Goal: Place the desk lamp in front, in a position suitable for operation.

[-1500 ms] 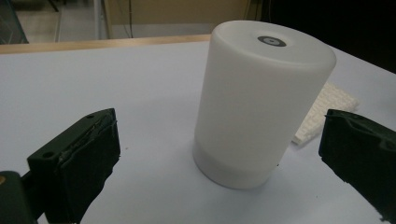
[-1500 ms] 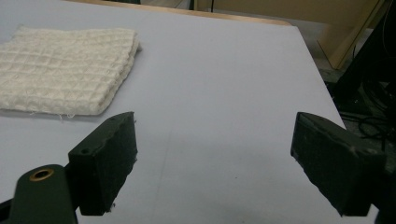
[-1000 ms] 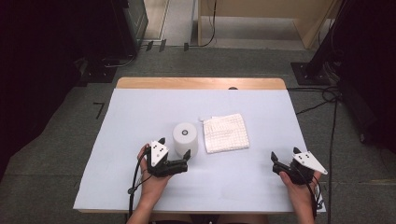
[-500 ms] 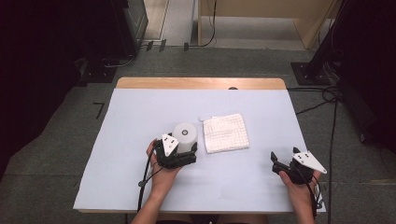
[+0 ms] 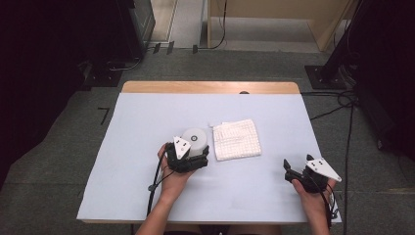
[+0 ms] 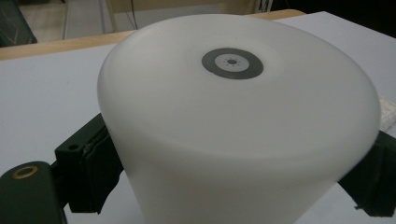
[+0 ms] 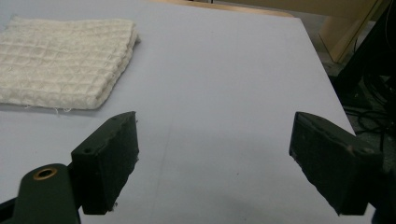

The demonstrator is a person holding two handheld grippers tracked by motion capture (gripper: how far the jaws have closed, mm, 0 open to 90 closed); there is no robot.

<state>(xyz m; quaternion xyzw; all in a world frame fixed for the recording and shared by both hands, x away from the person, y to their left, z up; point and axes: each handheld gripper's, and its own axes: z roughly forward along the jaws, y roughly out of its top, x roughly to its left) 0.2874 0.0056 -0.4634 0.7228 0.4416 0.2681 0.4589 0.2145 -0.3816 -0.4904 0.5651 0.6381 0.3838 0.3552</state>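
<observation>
High view: compared with a second ago, the left gripper (image 5: 199, 159) has advanced away from the person toward the white cylinder (image 5: 195, 140); earlier its jaws stood short of the cylinder's near side, now they reach around its base. Right gripper (image 5: 289, 170) is unchanged in place, at the near right corner of the surface (image 5: 147, 122). Cylinder and folded white cloth (image 5: 238, 139) lie where they were.

Left gripper view: the cylinder (image 6: 238, 126) stands upright between the two jaws, one jaw at each flank, a grey disc (image 6: 232, 63) on its top face. The left-hand pad appears to meet the cylinder wall; the right-hand jaw is partly hidden behind the cylinder, so whether the jaws actually press on it cannot be told.

Right gripper view: jaws wide apart, nothing between them, bare surface (image 7: 219, 84) under them. The cloth (image 7: 63, 63) lies ahead and to the left of the jaws, well apart from them.

In the high view the cloth sits just beside the cylinder, on its right.
</observation>
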